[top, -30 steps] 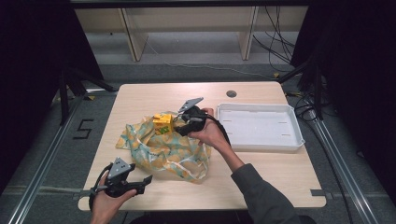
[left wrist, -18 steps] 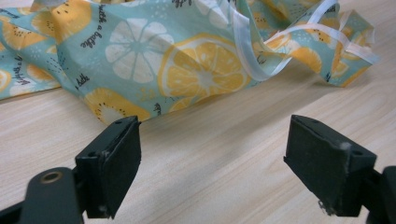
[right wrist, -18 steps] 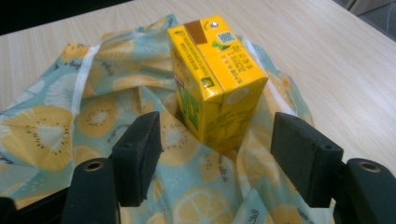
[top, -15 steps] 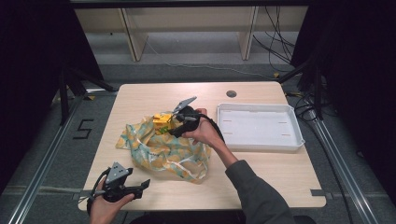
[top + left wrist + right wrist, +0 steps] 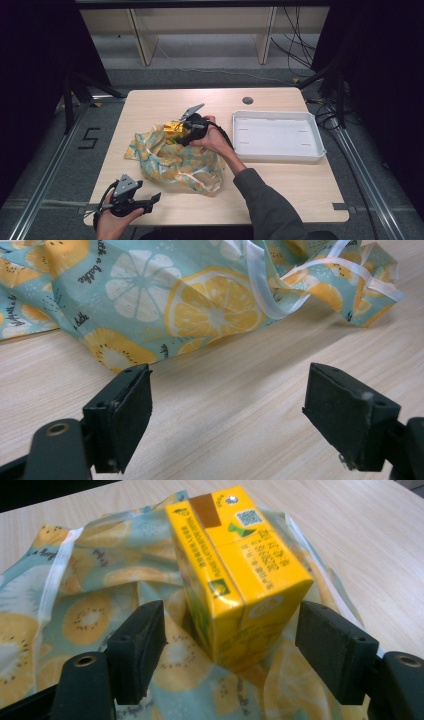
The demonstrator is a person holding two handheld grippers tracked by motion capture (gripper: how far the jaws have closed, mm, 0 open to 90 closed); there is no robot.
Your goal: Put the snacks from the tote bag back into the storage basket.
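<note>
A yellow drink carton (image 5: 240, 575) lies on a fruit-print cloth bag (image 5: 90, 620), at the bag's far edge in the high view (image 5: 173, 131). My right gripper (image 5: 232, 650) straddles the carton's near end. Its jaws have just been opening, and a gap shows on the left between pad and carton, so the pads do not press on it. In the high view this gripper (image 5: 181, 136) points left from a hand over the bag (image 5: 175, 162). My left gripper (image 5: 225, 410) is open over bare wood, with the bag (image 5: 200, 305) just ahead of it. From above, the left gripper (image 5: 150, 201) sits at the table's near left corner.
A white tray (image 5: 277, 152) stands on the right half of the wooden table (image 5: 300, 185). A round cable hole (image 5: 247, 100) lies near the far edge. Dark stands and cables flank the table.
My right gripper has slid left and slightly nearer over the bag, closing in on the carton. The carton and bag stay put. The left gripper has not moved.
</note>
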